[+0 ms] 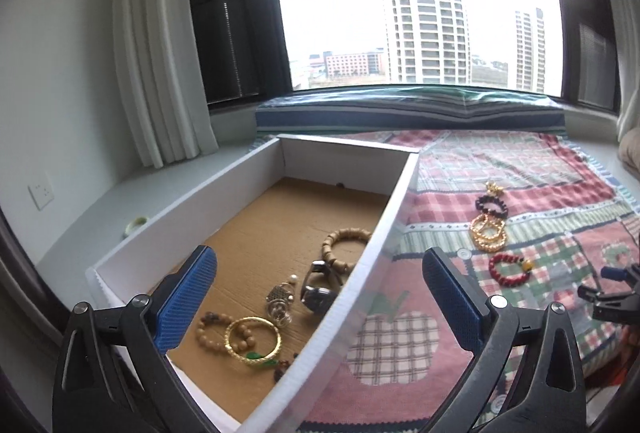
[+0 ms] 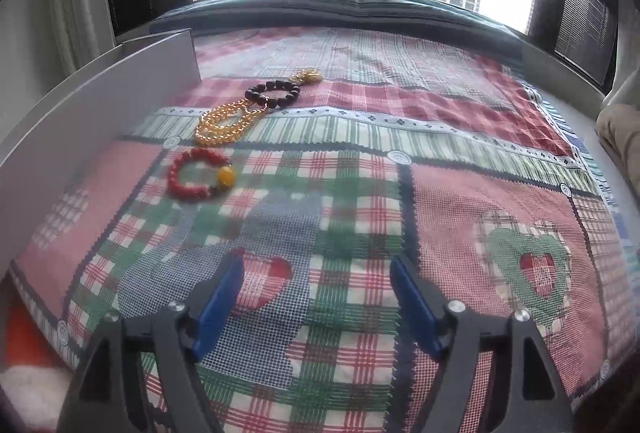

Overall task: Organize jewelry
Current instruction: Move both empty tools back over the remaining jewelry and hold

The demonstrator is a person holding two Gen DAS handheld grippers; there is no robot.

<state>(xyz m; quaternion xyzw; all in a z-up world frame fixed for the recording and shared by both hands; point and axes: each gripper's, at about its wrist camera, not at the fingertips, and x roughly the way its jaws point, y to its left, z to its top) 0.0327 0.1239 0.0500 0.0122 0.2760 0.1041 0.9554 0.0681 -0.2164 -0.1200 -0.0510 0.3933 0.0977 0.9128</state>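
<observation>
A white box with a brown cardboard floor holds a gold bangle, tan bead bracelets, a watch and a silver charm. My left gripper hovers open over the box's right wall, nothing between its blue pads. On the patchwork cloth lie a red bead bracelet, a gold bead chain, a dark bead bracelet and a small gold piece. My right gripper stands open above bare cloth, well short of the red bracelet; it also shows as the right gripper's tip.
A green ring lies on the white ledge left of the box. The box wall borders the cloth's left side. A striped cushion lies under the window. A beige cushion sits at far right.
</observation>
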